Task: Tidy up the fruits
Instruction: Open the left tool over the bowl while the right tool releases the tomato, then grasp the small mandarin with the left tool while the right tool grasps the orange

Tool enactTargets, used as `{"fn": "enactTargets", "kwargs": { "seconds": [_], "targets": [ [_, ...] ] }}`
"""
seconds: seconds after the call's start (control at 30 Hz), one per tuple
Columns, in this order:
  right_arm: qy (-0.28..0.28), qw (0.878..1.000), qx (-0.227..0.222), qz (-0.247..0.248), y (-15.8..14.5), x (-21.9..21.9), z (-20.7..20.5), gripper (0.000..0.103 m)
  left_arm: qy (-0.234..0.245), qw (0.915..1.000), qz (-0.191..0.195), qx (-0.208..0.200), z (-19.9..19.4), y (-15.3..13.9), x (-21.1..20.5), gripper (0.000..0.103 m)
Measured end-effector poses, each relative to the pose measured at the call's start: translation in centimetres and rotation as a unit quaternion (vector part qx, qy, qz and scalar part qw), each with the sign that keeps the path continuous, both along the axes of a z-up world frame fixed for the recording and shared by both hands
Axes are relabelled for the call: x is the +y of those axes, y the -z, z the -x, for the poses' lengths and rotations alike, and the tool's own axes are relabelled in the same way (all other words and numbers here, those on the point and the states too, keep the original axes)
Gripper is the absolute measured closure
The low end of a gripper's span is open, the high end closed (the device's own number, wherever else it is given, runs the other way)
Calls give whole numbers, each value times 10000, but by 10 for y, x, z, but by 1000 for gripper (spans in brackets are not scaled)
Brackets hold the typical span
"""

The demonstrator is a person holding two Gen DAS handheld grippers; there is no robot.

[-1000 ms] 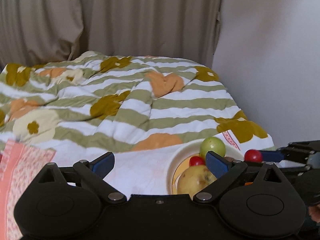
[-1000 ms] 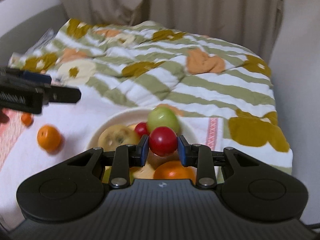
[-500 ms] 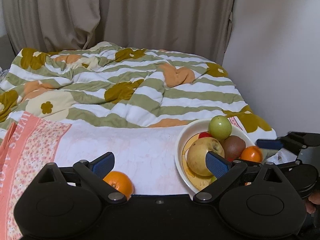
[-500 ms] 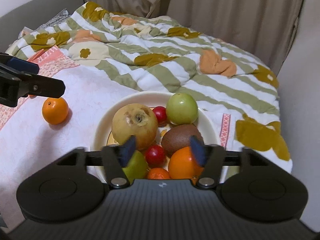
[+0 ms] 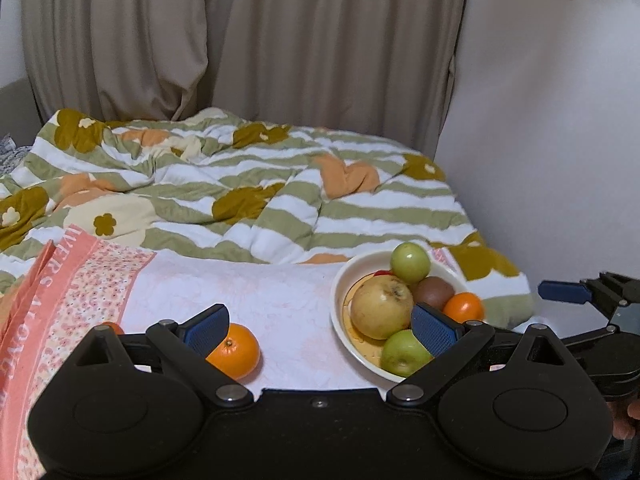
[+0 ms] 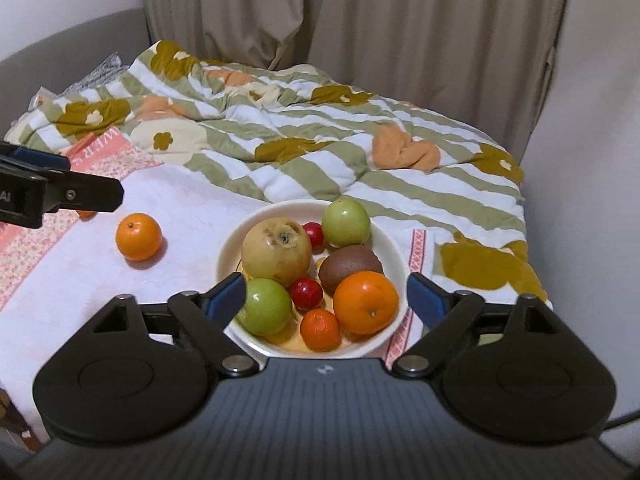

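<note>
A cream bowl [image 6: 390,246] on the pale cloth holds several fruits: a big yellow pear [image 6: 277,251], green apples [image 6: 346,222], a kiwi [image 6: 350,266], oranges [image 6: 366,302] and small red fruits [image 6: 307,293]. The bowl also shows in the left wrist view [image 5: 340,292]. A loose orange [image 6: 139,237] lies on the cloth left of the bowl; in the left wrist view [image 5: 236,352] it sits by the left finger. A second small orange [image 5: 114,326] peeks out further left. My right gripper [image 6: 326,296] is open and empty above the bowl's near side. My left gripper [image 5: 320,324] is open and empty.
A striped flowered quilt [image 5: 248,200] covers the bed behind. A pink floral cloth [image 5: 60,300] lies at the left. Curtains [image 5: 240,40] hang at the back and a white wall [image 5: 552,120] stands close on the right.
My right gripper opened and dropped the small red fruit into the bowl, then drew back and up. My left gripper also drew back, bringing the loose orange into view.
</note>
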State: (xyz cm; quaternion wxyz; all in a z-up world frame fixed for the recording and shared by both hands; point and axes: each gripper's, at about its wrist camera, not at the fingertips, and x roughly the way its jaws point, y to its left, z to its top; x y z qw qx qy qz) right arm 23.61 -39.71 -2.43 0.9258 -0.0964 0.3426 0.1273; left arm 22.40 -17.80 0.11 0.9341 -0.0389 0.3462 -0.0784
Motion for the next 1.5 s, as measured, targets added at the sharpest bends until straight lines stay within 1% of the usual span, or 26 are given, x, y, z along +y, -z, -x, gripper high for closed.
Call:
{"fn": "enactTargets", "kwargs": {
  "seconds": [0.17,0.23,0.3,0.4,0.6,0.77,0.93,1.03,1.17,1.37,1.5],
  "targets": [
    [159,9995,-41,-265,-18,-6,27,0,-112,9994,-22,-332,38,-19,4,3],
    [195,9994,-90,-275,-25,-6,39,0,-181,9988,-66,-443,52,-24,7,2],
    [223,9993,-175,-253,-33,-3,49,0,-285,9980,-165,-532,66,-29,12,0],
    [202,9987,-284,-371,-44,1,63,0,-429,9963,-390,-634,84,-35,22,0],
    [184,9977,-356,-551,-57,20,80,0,-718,9937,-591,-620,109,-38,58,0],
    [104,9974,-321,-629,-60,49,84,0,-938,9908,-717,-668,119,-37,95,0],
    [115,9978,-230,-609,-53,83,77,0,-984,9897,-818,-635,111,-31,132,0],
    [230,9978,-110,-610,-44,104,68,0,-872,9915,-795,-550,100,-25,151,0],
    [419,9970,118,-642,-31,132,53,0,-725,9933,-832,-331,83,-15,175,0],
    [809,9941,388,-614,-13,170,28,0,-320,9969,-713,-15,46,3,209,0],
    [1092,9913,514,-529,1,191,5,0,11,9977,-648,199,15,21,222,1]
  ]
}}
